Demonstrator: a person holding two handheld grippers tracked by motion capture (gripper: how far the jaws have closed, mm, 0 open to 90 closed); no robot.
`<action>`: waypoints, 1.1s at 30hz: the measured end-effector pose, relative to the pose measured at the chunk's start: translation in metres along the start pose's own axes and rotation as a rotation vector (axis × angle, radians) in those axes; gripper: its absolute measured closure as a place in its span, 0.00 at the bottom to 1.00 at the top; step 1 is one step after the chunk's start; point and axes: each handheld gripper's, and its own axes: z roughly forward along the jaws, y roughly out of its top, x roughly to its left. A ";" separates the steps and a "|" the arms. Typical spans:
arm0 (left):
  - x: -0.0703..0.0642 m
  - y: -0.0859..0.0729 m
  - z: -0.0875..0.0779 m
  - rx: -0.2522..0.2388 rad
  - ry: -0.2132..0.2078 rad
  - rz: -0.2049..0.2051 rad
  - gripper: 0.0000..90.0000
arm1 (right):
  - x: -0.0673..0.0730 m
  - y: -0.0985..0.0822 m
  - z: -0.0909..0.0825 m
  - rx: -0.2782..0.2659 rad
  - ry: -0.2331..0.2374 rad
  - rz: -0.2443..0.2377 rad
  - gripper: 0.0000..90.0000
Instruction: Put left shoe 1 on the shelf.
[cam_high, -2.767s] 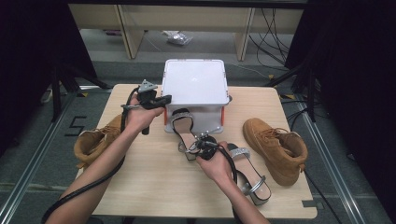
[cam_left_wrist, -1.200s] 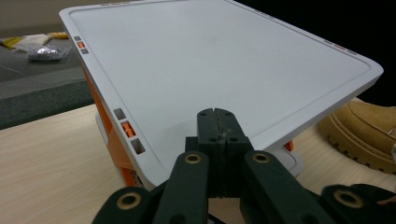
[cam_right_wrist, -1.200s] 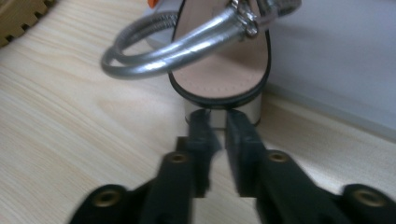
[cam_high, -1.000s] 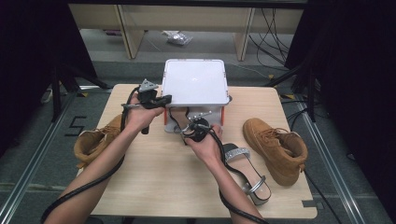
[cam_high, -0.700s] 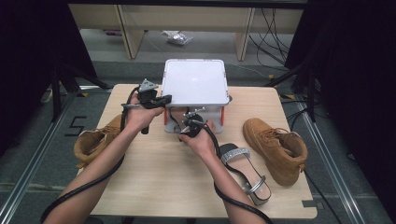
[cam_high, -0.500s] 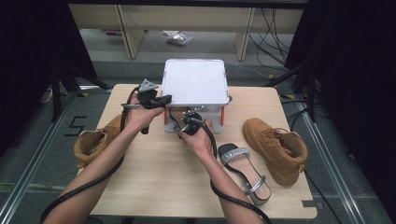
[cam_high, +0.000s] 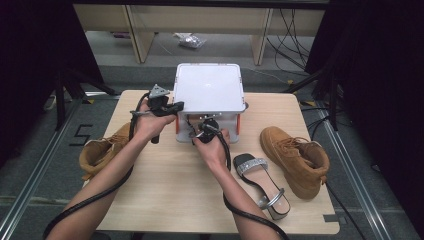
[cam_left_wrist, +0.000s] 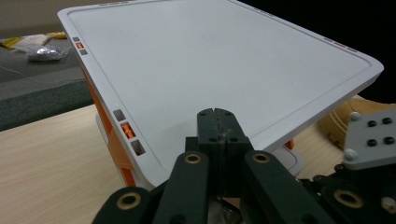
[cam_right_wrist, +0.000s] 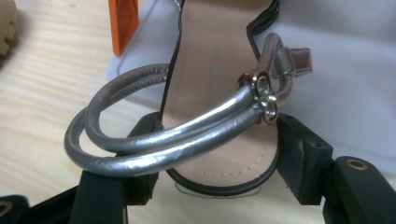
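A white-lidded box (cam_high: 209, 92) with orange latches (cam_right_wrist: 123, 23) stands at the table's far middle, its lid (cam_left_wrist: 210, 60) raised. My left gripper (cam_high: 175, 107) is shut at the lid's left front corner, and its tips (cam_left_wrist: 217, 119) lie over the rim. I cannot tell whether they pinch it. My right gripper (cam_high: 200, 131) is at the box's front opening, shut on the heel of a silver-strapped sandal (cam_right_wrist: 219, 60). Its jaws (cam_right_wrist: 217, 170) have just been closing slightly on that heel. The sandal's toe points into the box, and its ankle strap (cam_right_wrist: 163, 144) loops above the jaws.
The matching sandal (cam_high: 260, 182) lies right of my right forearm. A tan boot (cam_high: 295, 157) sits near the table's right edge, and another tan boot (cam_high: 102, 147) hangs off the left edge. Bare wood (cam_high: 170, 200) stretches toward the front edge.
My right hand has carried the sandal from the table's middle up to the box front, then edged slightly left. The left hand and the lid have stayed put.
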 end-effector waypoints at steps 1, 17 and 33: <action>0.000 0.000 0.000 -0.001 0.000 0.000 0.99 | 0.001 0.002 0.002 0.002 -0.002 -0.003 0.44; 0.000 0.000 0.000 -0.003 -0.003 -0.001 0.99 | 0.002 -0.014 -0.017 -0.050 0.077 -0.079 0.61; 0.001 -0.001 0.000 -0.004 -0.004 -0.004 0.99 | 0.009 -0.021 -0.013 -0.031 0.101 -0.099 1.00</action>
